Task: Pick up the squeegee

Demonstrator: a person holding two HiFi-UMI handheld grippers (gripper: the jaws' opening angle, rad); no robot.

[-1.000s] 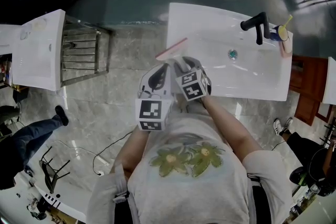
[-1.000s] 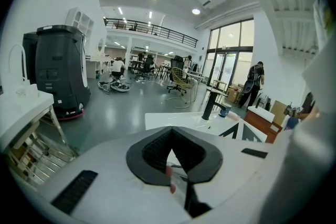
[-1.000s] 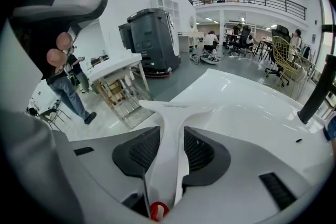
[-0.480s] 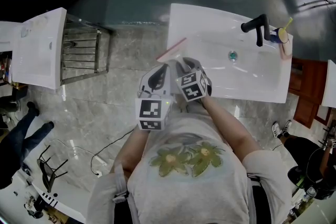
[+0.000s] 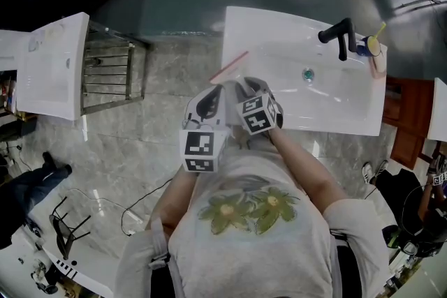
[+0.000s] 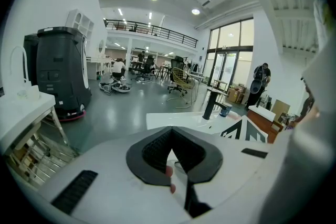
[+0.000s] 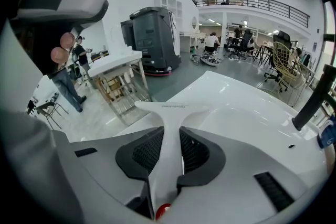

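The squeegee point(image 5: 229, 66) has a white handle and a pink blade, and it lies over the left end of the white washbasin point(image 5: 363, 108). In the right gripper view its handle point(image 7: 169, 128) runs between the black pads, with the wide head point(image 7: 178, 107) just past them. My right gripper point(image 5: 241, 85) is closing, and both pads touch the handle. My left gripper point(image 5: 221, 87) is close beside it on the left. Its fingertips point(image 6: 170, 131) meet, with nothing gripped.
A black faucet point(image 5: 339, 31) and a blue cup point(image 5: 364, 46) stand at the basin's far right. A metal rack point(image 5: 112, 73) and a white table point(image 5: 49, 66) stand to the left. A bystander's legs point(image 5: 31, 181) are at the lower left.
Both grippers keep their place over the squeegee. The bystander at the left edge has shifted along the floor.
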